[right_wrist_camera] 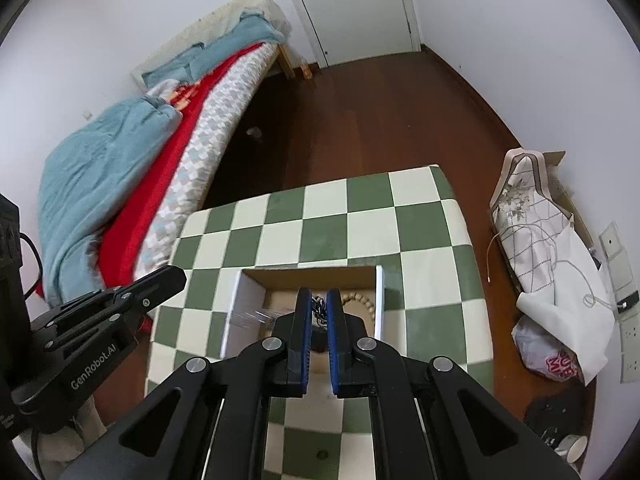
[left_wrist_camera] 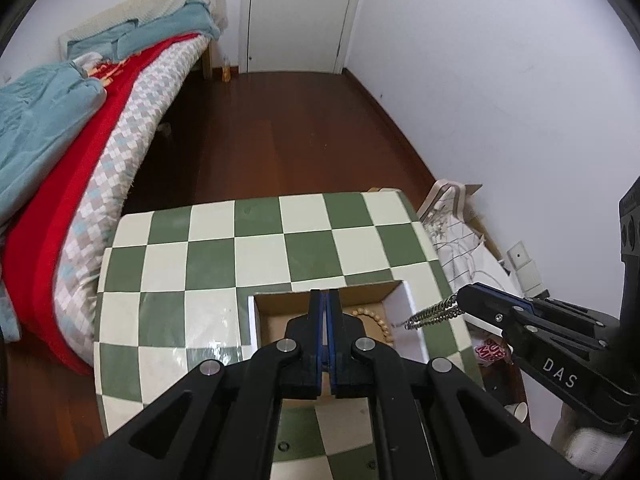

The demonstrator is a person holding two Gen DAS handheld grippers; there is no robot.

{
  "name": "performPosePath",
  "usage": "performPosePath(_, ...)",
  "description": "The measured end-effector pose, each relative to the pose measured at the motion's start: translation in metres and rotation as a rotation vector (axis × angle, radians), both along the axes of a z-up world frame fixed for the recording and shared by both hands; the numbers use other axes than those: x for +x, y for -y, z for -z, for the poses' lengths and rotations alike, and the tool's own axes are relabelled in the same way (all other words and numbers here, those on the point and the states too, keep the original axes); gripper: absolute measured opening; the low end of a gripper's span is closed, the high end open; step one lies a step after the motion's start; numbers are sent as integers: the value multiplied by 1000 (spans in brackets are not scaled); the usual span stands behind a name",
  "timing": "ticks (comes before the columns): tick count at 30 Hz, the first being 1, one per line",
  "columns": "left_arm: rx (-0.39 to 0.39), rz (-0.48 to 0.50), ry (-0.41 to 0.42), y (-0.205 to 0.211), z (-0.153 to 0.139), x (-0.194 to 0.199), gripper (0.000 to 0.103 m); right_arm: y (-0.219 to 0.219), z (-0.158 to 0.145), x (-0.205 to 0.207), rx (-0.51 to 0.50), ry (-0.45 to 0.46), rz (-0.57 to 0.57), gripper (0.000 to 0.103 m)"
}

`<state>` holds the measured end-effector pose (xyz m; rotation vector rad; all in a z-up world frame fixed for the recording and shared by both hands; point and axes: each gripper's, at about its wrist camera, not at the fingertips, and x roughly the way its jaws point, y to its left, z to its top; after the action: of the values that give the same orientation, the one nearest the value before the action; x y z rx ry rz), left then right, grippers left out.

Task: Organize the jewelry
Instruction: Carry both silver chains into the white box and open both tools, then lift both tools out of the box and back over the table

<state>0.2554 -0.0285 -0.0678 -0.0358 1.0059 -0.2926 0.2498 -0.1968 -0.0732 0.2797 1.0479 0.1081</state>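
Note:
An open cardboard box with white walls sits on the green-and-white checkered table. A wooden bead bracelet lies inside it, and shows in the right wrist view too. My left gripper is shut and empty above the box. My right gripper is shut on a silver chain, which hangs from its tips over the box's right wall. In the right wrist view the chain dangles between the fingers above the box.
A bed with red and blue blankets stands left of the table. Bags and a patterned cushion lie on the floor at the right by the wall. A white door is at the far end.

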Motion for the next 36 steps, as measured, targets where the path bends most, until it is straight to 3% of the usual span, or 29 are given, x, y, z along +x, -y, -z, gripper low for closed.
performPosePath(7, 49, 9, -65, 1, 35, 37, 0, -3, 46, 50, -57, -108, -17, 3)
performPosePath(15, 139, -102, -78, -15, 53, 50, 6, -7, 70, 67, -135, -167, -38, 5)
performPosePath(16, 147, -114, -75, -18, 54, 49, 14, -7, 71, 65, -146, -170, -36, 11)
performPosePath(17, 155, -126, -71, -21, 55, 47, 35, -7, 71, 63, -157, -173, -36, 16)
performPosePath(18, 167, -139, -63, -23, 56, 44, 51, -8, 73, 60, -171, -177, -36, 31)
performPosePath(19, 182, -160, -52, -26, 56, 41, 85, -9, 73, 57, -184, -178, -34, 48)
performPosePath(20, 187, -174, -40, -29, 56, 37, 96, -10, 75, 53, -200, -181, -35, 55)
performPosePath(22, 200, -192, -38, -32, 59, 31, 96, -13, 78, 45, -236, -184, -34, 73)
performPosePath(25, 260, -210, -37, -34, 68, 18, 102, -16, 87, 30, -266, -202, -27, 91)
performPosePath(31, 287, -222, -2, -38, 74, -13, 103, -21, 97, 1, -289, -214, -7, 102)
performPosePath(36, 273, -240, 26, -44, 66, -35, 103, -25, 89, -19, -307, -184, 10, 103)
